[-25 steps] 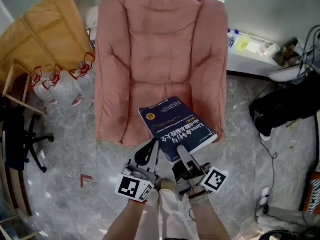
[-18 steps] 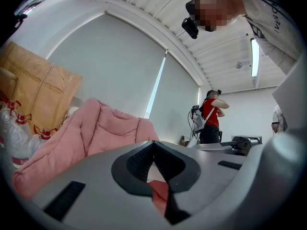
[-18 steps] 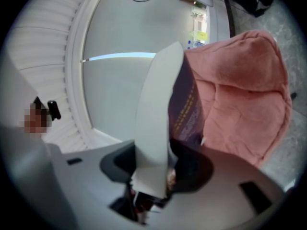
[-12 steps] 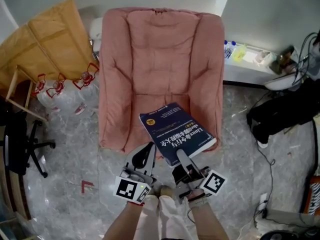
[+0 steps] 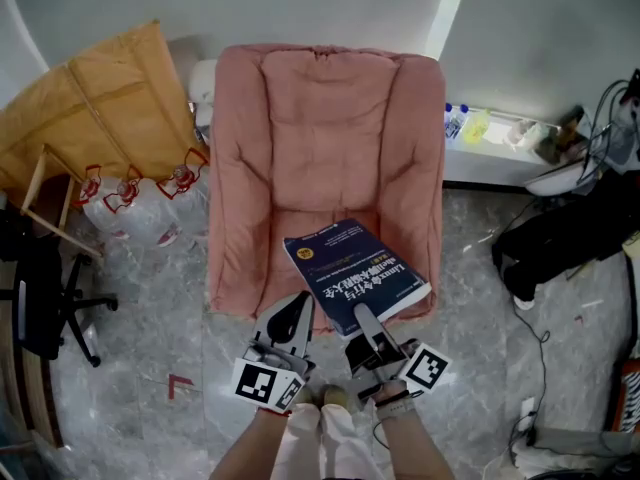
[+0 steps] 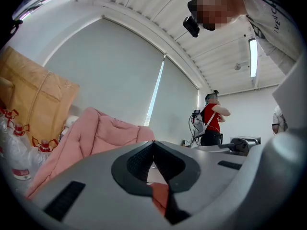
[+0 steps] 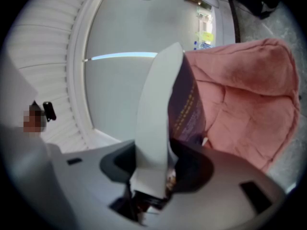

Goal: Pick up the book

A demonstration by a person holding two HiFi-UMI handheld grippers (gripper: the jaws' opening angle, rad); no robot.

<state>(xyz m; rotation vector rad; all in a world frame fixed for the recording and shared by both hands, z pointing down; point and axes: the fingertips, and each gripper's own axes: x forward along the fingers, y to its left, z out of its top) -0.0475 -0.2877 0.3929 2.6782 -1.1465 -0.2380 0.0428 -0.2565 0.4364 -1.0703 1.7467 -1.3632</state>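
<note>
1. Right gripper [image 5: 362, 320] is clenched on the near edge of the blue book [image 5: 355, 273], one jaw against each cover.
2. Left gripper [image 5: 293, 313], just beside it, has its jaws closed together on nothing.
3. Beyond them, the book juts over the front edge of the pink armchair [image 5: 320, 138], seemingly clear of the cushion.

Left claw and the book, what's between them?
Nothing sits there. In the head view, only a narrow strip of the front edge of the pink armchair shows between the left claw and the book.
</note>
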